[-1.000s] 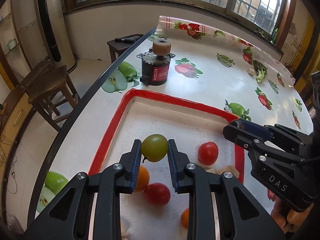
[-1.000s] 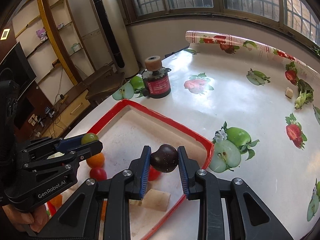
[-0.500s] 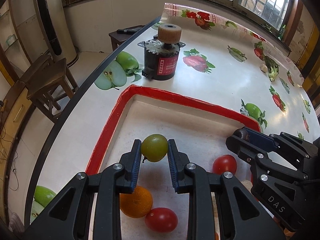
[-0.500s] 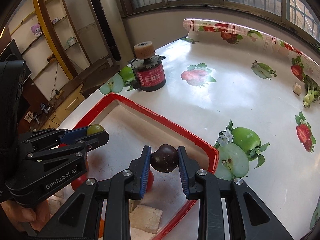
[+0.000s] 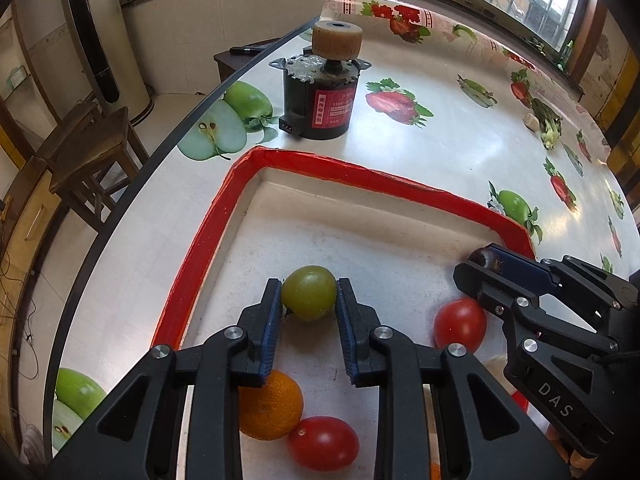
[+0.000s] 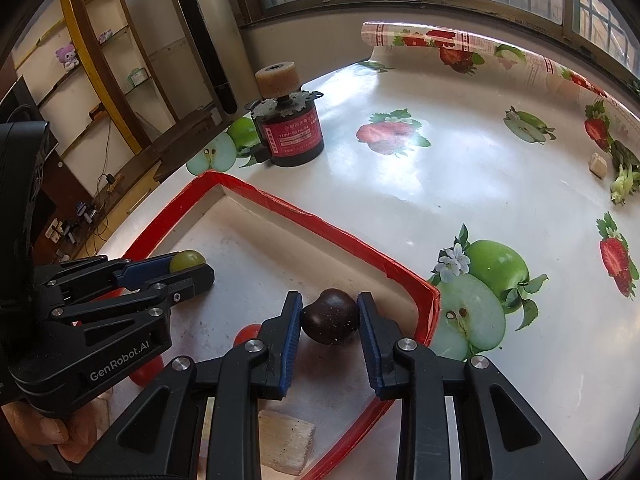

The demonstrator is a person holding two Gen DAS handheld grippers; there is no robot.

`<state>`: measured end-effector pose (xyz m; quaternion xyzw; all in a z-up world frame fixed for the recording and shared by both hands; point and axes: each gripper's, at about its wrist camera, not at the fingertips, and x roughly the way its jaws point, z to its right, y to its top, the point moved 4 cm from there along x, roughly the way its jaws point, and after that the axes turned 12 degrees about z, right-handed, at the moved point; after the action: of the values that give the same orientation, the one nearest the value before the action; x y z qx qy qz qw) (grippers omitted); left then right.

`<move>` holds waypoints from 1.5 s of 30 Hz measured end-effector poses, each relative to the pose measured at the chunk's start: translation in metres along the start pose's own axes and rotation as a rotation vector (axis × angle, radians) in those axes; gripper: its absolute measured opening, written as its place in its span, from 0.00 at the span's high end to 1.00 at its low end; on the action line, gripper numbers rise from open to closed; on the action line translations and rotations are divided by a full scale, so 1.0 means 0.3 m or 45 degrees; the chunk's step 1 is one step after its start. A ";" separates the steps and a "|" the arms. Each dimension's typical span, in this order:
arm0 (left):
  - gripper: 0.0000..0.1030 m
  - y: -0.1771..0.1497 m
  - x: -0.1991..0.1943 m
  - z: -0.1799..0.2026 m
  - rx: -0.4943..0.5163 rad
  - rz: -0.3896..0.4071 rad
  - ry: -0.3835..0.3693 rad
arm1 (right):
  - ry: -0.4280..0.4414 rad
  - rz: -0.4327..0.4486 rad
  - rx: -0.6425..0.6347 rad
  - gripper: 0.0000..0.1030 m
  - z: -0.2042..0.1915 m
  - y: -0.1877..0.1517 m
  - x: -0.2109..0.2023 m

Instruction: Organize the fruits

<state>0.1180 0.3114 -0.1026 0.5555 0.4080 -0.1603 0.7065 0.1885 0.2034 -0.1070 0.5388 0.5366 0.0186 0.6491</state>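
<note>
My left gripper [image 5: 309, 282] is shut on a green round fruit [image 5: 309, 292], held just above the white floor of the red-rimmed tray [image 5: 320, 164]. My right gripper [image 6: 329, 296] holds a dark purple fruit [image 6: 330, 318] low over the tray near its right rim [image 6: 320, 220]. Its jaws are opening, and the pads still touch the fruit. Each gripper shows in the other's view: the right gripper [image 5: 480, 264] and the left gripper [image 6: 196, 268] with the green fruit [image 6: 188, 259]. An orange [image 5: 272, 408] and two red tomatoes [image 5: 460, 324] [image 5: 323, 443] lie in the tray.
A black motor with a red label [image 5: 320, 104] stands on the fruit-print tablecloth beyond the tray. A pale wooden block [image 6: 284, 444] lies in the tray under my right gripper. The table edge [image 5: 132, 200] runs left of the tray, with stools below. A hand [image 6: 60, 436] holds the left gripper.
Both grippers have sunk toward the tray floor and moved forward with their fruits. The right jaws stand slightly wider around the dark fruit.
</note>
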 end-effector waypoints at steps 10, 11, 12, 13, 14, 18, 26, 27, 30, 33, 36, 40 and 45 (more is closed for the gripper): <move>0.52 -0.021 -0.058 -0.004 0.011 0.030 0.022 | -0.002 0.024 0.004 0.55 0.003 0.008 -0.041; 0.52 -0.024 -0.069 -0.005 0.011 0.035 0.020 | -0.006 0.033 -0.001 0.54 0.003 0.010 -0.053; 0.52 -0.027 -0.083 -0.006 0.011 0.041 0.019 | -0.010 0.042 -0.005 0.53 0.003 0.012 -0.064; 0.52 -0.032 -0.097 -0.006 0.011 0.049 0.018 | -0.011 0.050 -0.008 0.52 0.003 0.014 -0.077; 0.52 -0.036 -0.113 -0.008 0.011 0.058 0.016 | -0.008 0.057 -0.011 0.52 0.002 0.015 -0.090; 0.52 -0.062 -0.175 -0.011 -0.004 0.088 -0.004 | 0.014 0.081 -0.039 0.50 -0.007 0.012 -0.146; 0.47 -0.153 -0.304 -0.009 -0.024 0.148 -0.031 | 0.084 0.076 -0.132 0.46 -0.041 -0.055 -0.224; 0.47 -0.166 -0.321 -0.009 -0.025 0.156 -0.028 | 0.088 0.077 -0.151 0.46 -0.043 -0.066 -0.233; 0.40 -0.204 -0.373 -0.014 -0.030 0.186 -0.015 | 0.116 0.072 -0.197 0.44 -0.053 -0.103 -0.261; 0.37 -0.244 -0.425 -0.014 -0.031 0.219 -0.011 | 0.143 0.075 -0.254 0.41 -0.066 -0.138 -0.296; 0.37 -0.270 -0.465 -0.013 -0.023 0.234 0.004 | 0.168 0.089 -0.320 0.38 -0.079 -0.166 -0.338; 0.27 -0.299 -0.526 -0.012 0.002 0.277 0.039 | 0.237 0.107 -0.398 0.30 -0.104 -0.190 -0.393; 0.22 -0.328 -0.596 -0.002 0.055 0.351 0.093 | 0.305 0.157 -0.471 0.17 -0.143 -0.218 -0.475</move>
<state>-0.0593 0.2387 -0.0321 0.6269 0.3497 -0.0504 0.6944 0.0613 0.1194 -0.0509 0.4363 0.5634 0.2202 0.6661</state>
